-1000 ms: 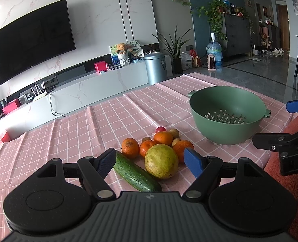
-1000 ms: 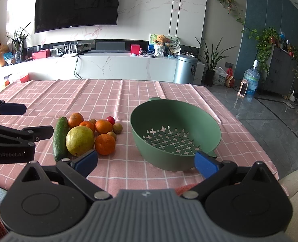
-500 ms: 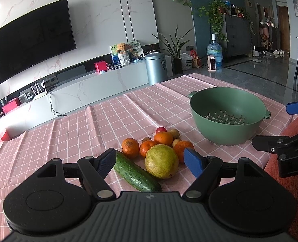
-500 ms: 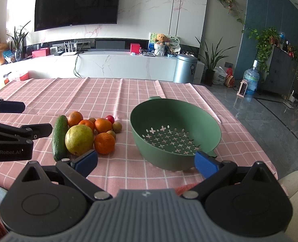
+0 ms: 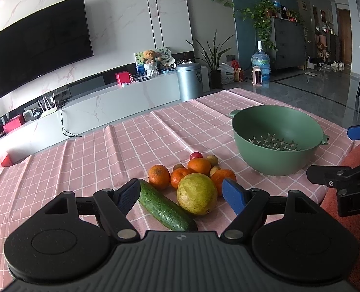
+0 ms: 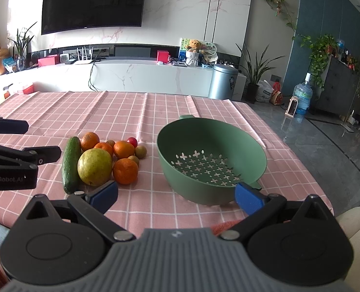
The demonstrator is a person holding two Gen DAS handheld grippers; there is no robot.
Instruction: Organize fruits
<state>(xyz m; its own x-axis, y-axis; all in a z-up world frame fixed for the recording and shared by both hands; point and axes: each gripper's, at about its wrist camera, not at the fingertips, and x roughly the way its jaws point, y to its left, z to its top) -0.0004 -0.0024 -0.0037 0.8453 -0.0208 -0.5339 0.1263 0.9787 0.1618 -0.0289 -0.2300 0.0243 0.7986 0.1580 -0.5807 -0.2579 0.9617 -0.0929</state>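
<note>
Living room with wall television; desk (image 6: 204, 104) under pink checked cloth. Green colander (image 6: 211, 160), right, empty. Fruit heap, left of it: cucumber (image 5: 165, 206); yellow-green pear (image 5: 197, 193), likely heavy, smooth, best gripped across its middle; oranges (image 5: 158, 176), firm; small red tomato (image 5: 195, 155), fragile. Left claw (image 5: 183, 194) and right claw (image 6: 176, 194): both wide open, holding nothing.

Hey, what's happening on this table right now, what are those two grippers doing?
Fruit sorting hasn't really started. The left gripper hangs open over the cucumber and the big yellow-green fruit; the right gripper is open near the green colander, which holds nothing. The oranges and small fruits sit piled on the pink checked cloth.
</note>
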